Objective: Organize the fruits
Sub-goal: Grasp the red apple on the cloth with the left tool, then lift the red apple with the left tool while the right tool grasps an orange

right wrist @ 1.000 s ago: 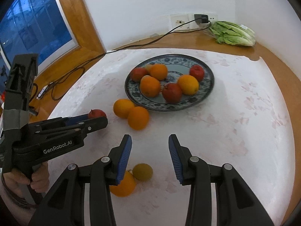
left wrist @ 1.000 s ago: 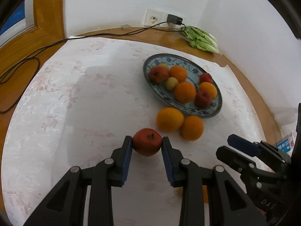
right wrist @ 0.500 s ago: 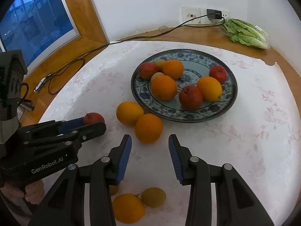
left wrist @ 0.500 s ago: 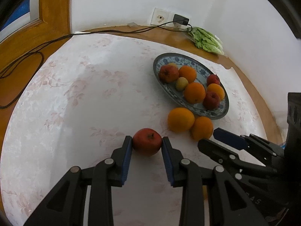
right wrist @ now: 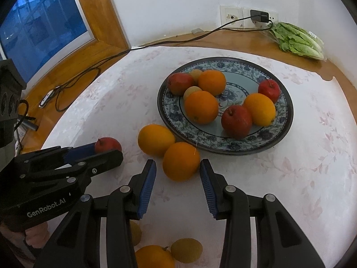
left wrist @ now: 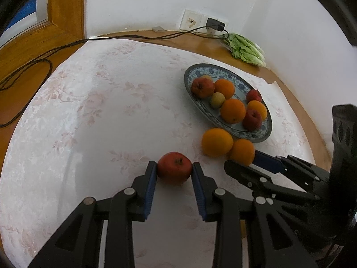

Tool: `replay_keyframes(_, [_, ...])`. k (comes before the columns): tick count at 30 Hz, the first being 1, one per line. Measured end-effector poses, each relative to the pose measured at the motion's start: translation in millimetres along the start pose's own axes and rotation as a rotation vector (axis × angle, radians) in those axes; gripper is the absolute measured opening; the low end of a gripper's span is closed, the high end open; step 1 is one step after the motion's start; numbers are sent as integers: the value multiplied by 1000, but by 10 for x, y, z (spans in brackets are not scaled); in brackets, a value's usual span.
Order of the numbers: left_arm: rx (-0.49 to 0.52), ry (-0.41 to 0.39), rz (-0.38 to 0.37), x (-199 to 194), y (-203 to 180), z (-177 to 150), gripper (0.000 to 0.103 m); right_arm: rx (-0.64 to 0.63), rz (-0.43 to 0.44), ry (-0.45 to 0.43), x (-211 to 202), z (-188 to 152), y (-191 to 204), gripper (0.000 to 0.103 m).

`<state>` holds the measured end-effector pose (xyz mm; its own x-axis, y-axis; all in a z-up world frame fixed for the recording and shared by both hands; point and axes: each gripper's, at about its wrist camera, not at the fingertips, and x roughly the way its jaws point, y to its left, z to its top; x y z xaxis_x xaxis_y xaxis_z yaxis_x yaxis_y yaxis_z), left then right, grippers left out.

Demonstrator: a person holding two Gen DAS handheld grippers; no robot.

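Left gripper (left wrist: 174, 171) is pinching a red apple (left wrist: 174, 171) across its widest part, blue pads flush on both flanks; whether the apple is resting on the white floral tablecloth (left wrist: 100, 116) or just clear of it cannot be told. Grip at the equator makes sense: round fruit would squirt out otherwise. Right gripper (right wrist: 178, 172) is spread wide, its fingers straddling the nearer loose orange (right wrist: 181, 161) without touching it, apparently lined up for a grab. That orange touches a second orange (right wrist: 155, 139), which sits just beside the rim of the blue patterned plate (right wrist: 283, 131). Plate already carries three oranges, three red apples and two small yellow-green fruits, mostly crowded to its left half; open floor remains at centre and at the right. Judgement: loose fruit is being gathered onto the plate, roughly halfway done. More strays lie near the table edge under the right gripper: an orange (right wrist: 154, 256) and a small greenish fruit (right wrist: 186, 250). Risk: closing on the nearer orange may nudge its neighbour.
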<state>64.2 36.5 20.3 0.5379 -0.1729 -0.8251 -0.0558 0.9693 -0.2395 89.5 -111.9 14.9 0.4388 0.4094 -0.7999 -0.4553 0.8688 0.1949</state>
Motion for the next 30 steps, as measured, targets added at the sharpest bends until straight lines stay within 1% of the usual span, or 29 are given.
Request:
replay_keyframes(4, [0, 0, -1, 5, -2, 3, 33, 10, 6, -5, -5, 0, -15, 41])
replay_keyframes(6, [-2, 0, -3, 5, 0, 4, 33, 13, 2, -7, -4, 0, -24, 35])
replay_keyframes(7, [-4, 1, -5, 4, 1, 3, 33, 18, 3, -7, -7, -3, -33, 34])
replay_keyframes(11, [-16, 3, -13, -2, 14, 7, 33, 29, 18, -9, -23, -20, -63, 34])
replay_keyframes(18, [-13, -6, 0, -53, -17, 23, 33, 53, 40, -19, -95, -63, -115, 33])
replay_keyframes(30, [27, -30, -11, -168, -212, 55, 33, 90, 38, -61, -302, -119, -236, 33])
